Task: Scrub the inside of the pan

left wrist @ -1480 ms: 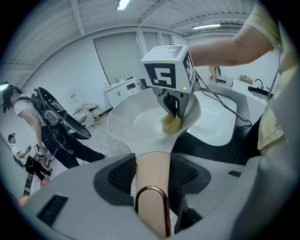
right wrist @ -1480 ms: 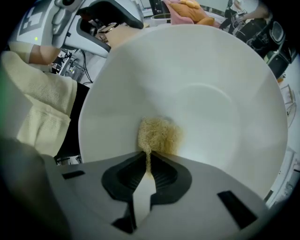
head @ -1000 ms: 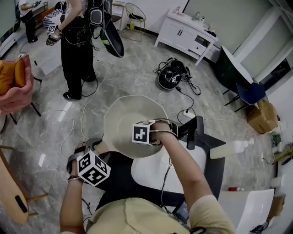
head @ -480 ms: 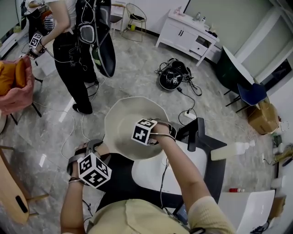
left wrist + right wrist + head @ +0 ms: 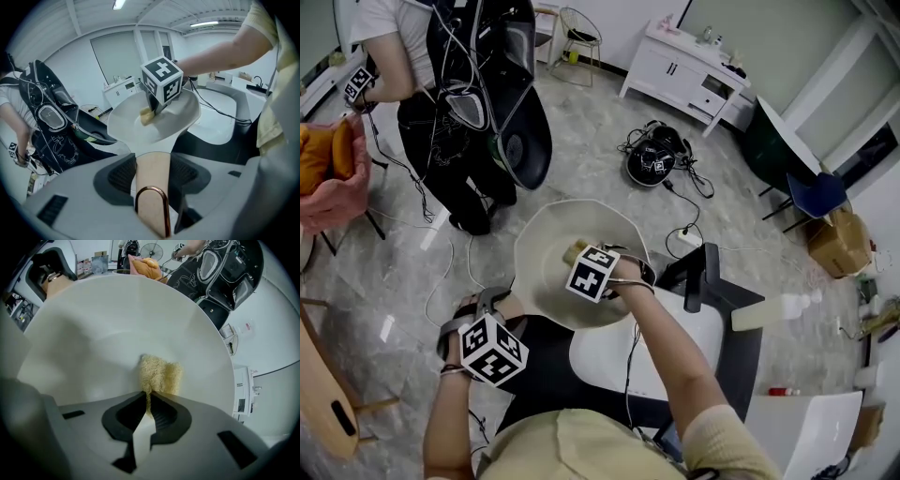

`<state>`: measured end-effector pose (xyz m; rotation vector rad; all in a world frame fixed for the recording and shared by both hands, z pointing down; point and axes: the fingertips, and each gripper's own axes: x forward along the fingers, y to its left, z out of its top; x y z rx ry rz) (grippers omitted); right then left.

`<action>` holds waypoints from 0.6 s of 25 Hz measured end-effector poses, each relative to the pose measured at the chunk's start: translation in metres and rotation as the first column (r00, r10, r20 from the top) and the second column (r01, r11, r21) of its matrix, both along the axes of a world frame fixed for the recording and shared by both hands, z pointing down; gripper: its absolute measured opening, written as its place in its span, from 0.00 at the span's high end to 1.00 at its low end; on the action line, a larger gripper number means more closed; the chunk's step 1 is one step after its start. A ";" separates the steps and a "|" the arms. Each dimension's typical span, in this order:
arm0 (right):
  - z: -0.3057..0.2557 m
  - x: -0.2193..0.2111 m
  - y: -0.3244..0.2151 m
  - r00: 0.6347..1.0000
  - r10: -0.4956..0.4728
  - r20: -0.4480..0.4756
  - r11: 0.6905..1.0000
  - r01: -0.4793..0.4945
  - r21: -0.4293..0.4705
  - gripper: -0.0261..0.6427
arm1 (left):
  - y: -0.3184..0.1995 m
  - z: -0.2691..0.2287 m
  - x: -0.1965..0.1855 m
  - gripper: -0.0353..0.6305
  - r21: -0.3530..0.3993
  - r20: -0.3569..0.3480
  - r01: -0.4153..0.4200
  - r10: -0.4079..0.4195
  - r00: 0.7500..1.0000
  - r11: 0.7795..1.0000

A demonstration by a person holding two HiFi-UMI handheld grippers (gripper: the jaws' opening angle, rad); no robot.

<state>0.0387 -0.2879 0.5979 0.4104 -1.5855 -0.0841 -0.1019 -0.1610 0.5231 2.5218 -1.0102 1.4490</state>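
A cream pan is held out over the floor, tilted. Its beige handle, with a copper loop at the end, sits between the jaws of my left gripper, which is shut on it. In the head view the left gripper is at the pan's near-left rim. My right gripper reaches into the pan from the right and is shut on a yellow sponge. The sponge presses on the pan's inner wall. From the left gripper view the sponge shows just below the right gripper's marker cube.
A person in dark clothes stands close beyond the pan, holding a black pan and gear. A white-and-black table lies under my right arm, with a bottle on it. Cables and a black device lie on the floor.
The right gripper has slid the sponge a little left across the pan's inside. The person behind has stepped nearer, with the black pan swinging down and right. The left gripper has held still.
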 end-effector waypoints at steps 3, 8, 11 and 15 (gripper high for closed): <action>0.000 -0.009 0.006 0.999 -0.018 0.032 1.000 0.018 -0.009 0.90 | 0.000 0.001 0.001 0.59 0.004 0.001 -0.002 0.002 1.000 1.000; -0.001 -0.021 0.020 0.997 -0.041 0.069 0.998 0.044 -0.034 0.90 | 0.000 0.001 0.002 0.59 0.018 0.004 -0.010 0.010 1.000 1.000; -0.002 -0.028 0.031 0.995 -0.051 0.091 0.996 0.057 -0.062 0.90 | 0.000 0.000 0.002 0.59 0.019 0.000 -0.012 0.012 1.000 1.000; -0.004 -0.036 0.047 0.992 -0.061 0.108 0.993 0.072 -0.095 0.90 | 0.001 -0.001 0.001 0.59 0.022 -0.004 -0.012 0.012 1.000 1.000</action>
